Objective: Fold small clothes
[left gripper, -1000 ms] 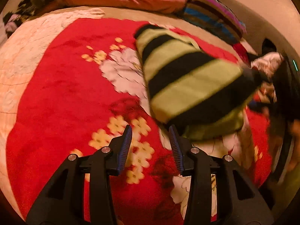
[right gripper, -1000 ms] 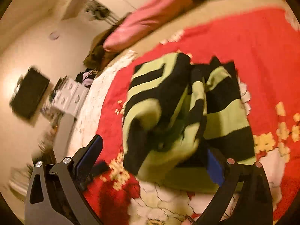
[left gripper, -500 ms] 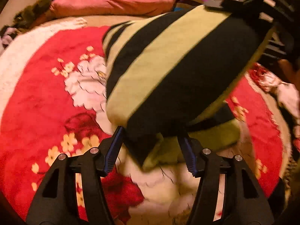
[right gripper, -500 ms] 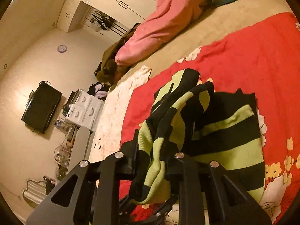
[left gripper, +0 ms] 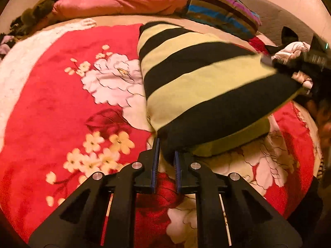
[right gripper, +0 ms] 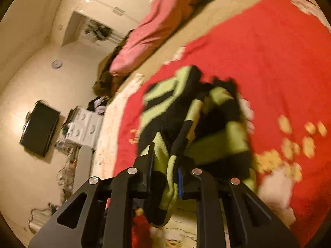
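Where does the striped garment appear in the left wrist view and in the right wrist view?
Left wrist view: striped garment fills the centre and right, its near corner between the closed fingers.
Right wrist view: it lies at centre, a fold pinched at the bottom.
Shared landmark: the pink pillow.

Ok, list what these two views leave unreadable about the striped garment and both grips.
- Left wrist view: the striped garment covers the left gripper tips, so the pinch itself is hidden.
- Same view: the right gripper is blurred at the edge.
- Right wrist view: motion blur hides the garment's folds; fabric fills the right gripper.
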